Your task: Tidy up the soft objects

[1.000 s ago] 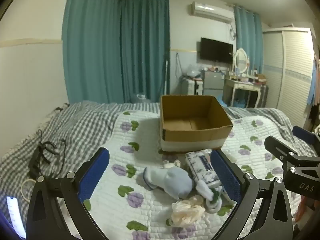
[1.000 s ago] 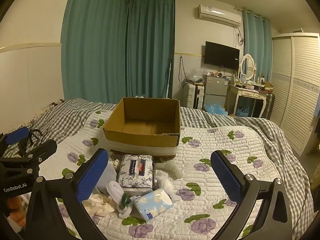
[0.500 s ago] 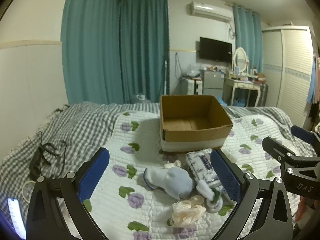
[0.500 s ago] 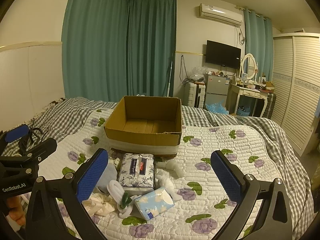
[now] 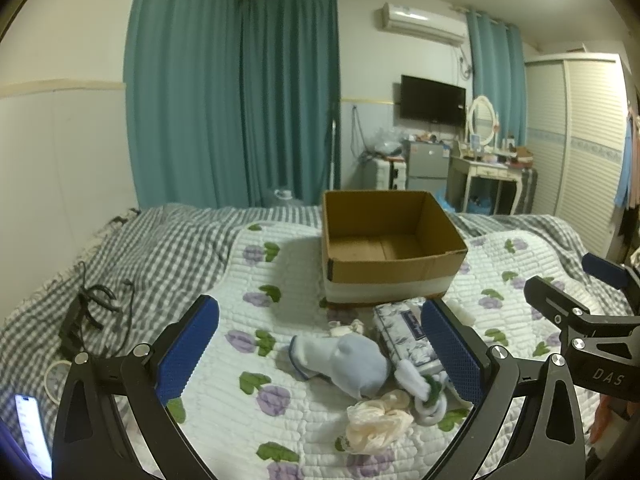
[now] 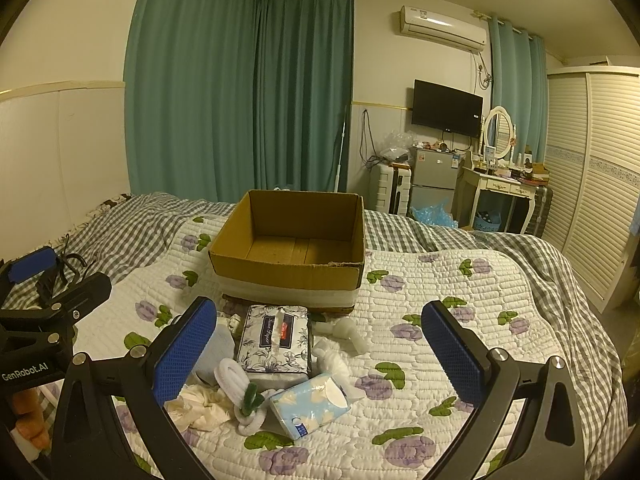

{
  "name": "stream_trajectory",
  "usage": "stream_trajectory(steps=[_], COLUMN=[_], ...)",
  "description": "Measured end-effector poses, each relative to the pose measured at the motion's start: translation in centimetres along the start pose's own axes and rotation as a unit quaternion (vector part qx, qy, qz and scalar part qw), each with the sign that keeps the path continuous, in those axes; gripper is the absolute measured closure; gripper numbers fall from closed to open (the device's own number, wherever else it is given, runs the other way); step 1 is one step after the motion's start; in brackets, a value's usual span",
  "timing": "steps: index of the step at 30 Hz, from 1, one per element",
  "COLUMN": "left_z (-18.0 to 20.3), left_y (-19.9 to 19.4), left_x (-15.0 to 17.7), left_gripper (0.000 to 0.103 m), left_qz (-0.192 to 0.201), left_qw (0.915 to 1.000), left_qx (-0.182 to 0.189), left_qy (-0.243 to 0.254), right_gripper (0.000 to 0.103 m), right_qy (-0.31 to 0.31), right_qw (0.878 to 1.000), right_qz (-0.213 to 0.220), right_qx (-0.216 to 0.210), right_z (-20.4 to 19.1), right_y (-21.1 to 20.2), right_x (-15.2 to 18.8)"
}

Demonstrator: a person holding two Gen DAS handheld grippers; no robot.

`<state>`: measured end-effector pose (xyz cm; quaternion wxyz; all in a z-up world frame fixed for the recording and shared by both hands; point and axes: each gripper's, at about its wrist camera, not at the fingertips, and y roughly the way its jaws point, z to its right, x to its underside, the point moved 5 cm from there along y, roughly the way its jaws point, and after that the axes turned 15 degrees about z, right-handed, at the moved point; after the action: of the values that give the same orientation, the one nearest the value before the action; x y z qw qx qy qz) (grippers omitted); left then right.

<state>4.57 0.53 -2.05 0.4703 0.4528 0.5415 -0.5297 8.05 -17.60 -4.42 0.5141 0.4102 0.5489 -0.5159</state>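
Observation:
An open, empty cardboard box (image 5: 388,256) (image 6: 292,252) stands on the quilted bed. In front of it lies a pile of soft things: a pale blue sock (image 5: 344,364), a floral tissue box (image 6: 276,340) (image 5: 404,336), a cream scrunched cloth (image 5: 376,420) (image 6: 200,404), a white-and-green fuzzy loop (image 6: 240,392) (image 5: 424,392), a light blue tissue pack (image 6: 312,404) and a small white piece (image 6: 352,336). My left gripper (image 5: 320,356) is open and empty above the pile. My right gripper (image 6: 320,356) is open and empty above the pile too.
A phone (image 5: 32,432) and black cables (image 5: 92,312) lie on the checked blanket at the left. Each gripper shows in the other's view, left (image 6: 44,312) and right (image 5: 584,320). A fridge, dressing table and wardrobe stand beyond the bed.
Both views have shifted only slightly; the pile and the box are as before. Both grippers stay open.

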Motion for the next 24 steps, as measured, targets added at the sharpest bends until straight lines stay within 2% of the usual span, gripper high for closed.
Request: stream_trajectory(steps=[24], left_z=[-0.14], left_y=[-0.06], left_x=[0.06], left_gripper=[0.0], left_qz=[0.0], left_qw=[1.0], left_qx=[-0.001], left_qy=[0.0], right_gripper=[0.0], right_qy=[-0.001], right_qw=[1.0], right_qz=[-0.001], right_qx=[-0.001], right_z=[-0.14], right_y=[-0.03], right_x=[0.02])
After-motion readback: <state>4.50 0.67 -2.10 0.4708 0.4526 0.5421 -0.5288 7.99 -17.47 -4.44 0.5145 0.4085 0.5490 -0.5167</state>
